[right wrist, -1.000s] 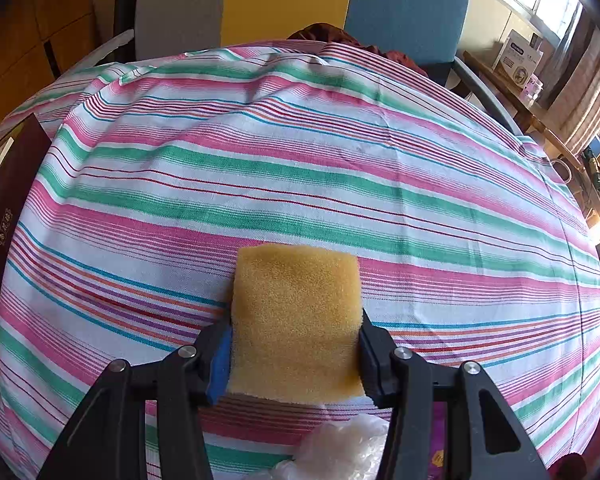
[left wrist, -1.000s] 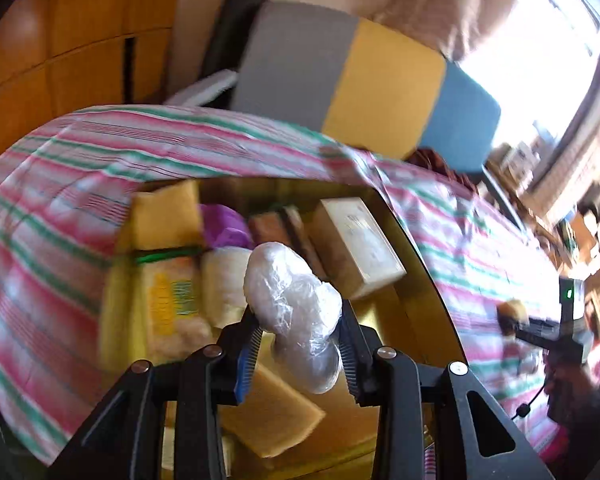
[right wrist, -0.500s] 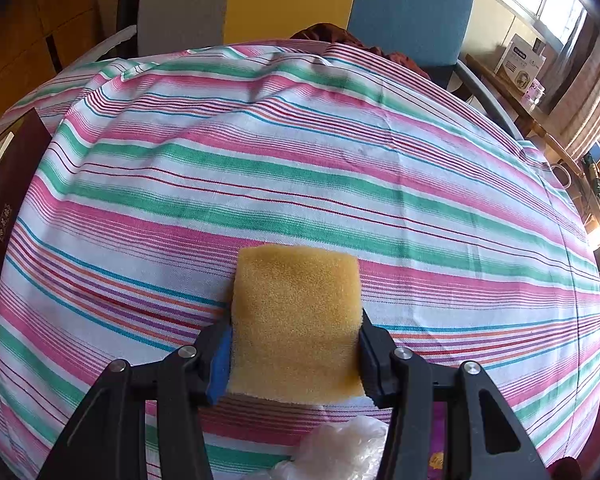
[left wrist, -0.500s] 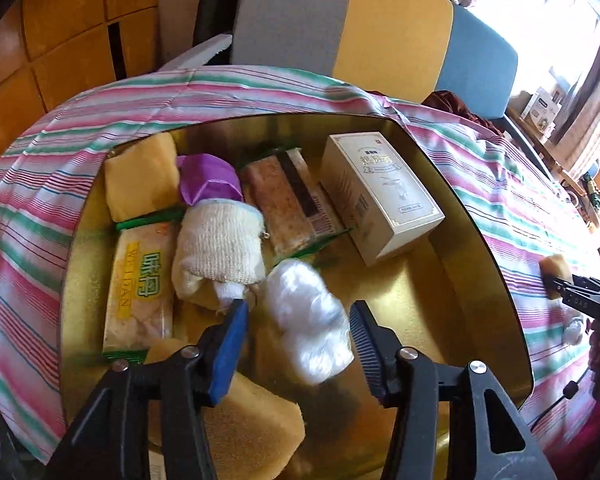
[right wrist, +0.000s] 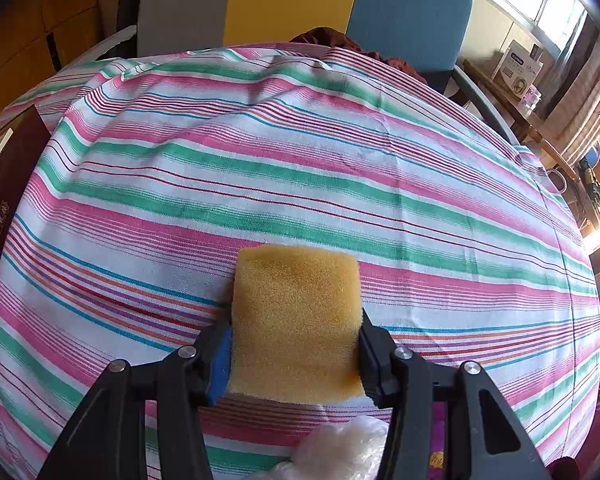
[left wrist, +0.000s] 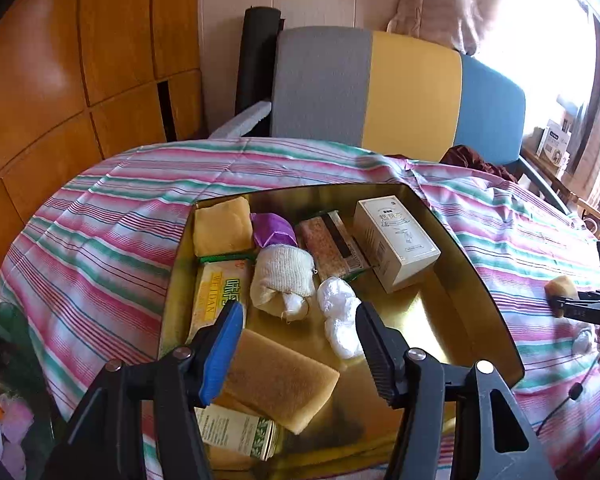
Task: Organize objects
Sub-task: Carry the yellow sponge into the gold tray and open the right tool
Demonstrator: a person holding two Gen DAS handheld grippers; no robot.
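Observation:
A gold tray (left wrist: pixel 479 280) on the striped tablecloth holds a white plastic-wrapped bundle (left wrist: pixel 337 320), a white cloth roll (left wrist: pixel 284 276), a cream box (left wrist: pixel 395 248), sponges, and packets. My left gripper (left wrist: pixel 300 312) hovers over the tray's near side. Its jaws are opening and nothing is pressed between the pads; the bundle lies loose in the tray just beyond them. My right gripper (right wrist: pixel 296 332) is shut on a yellow sponge (right wrist: pixel 296 320) resting on the tablecloth (right wrist: pixel 300 168). It also shows far right in the left wrist view as right gripper (left wrist: pixel 575 306).
A chair with a grey, yellow and blue back (left wrist: pixel 395 88) stands behind the table, beside a wooden panel wall (left wrist: pixel 60 80). A crumpled clear plastic bag (right wrist: pixel 339 452) lies under my right gripper. A dark flat box (right wrist: pixel 4 184) sits at the left edge.
My left gripper opened and let go of the white plastic bundle, which now lies in the tray; the gripper drew back from it. The right gripper and its sponge stayed still.

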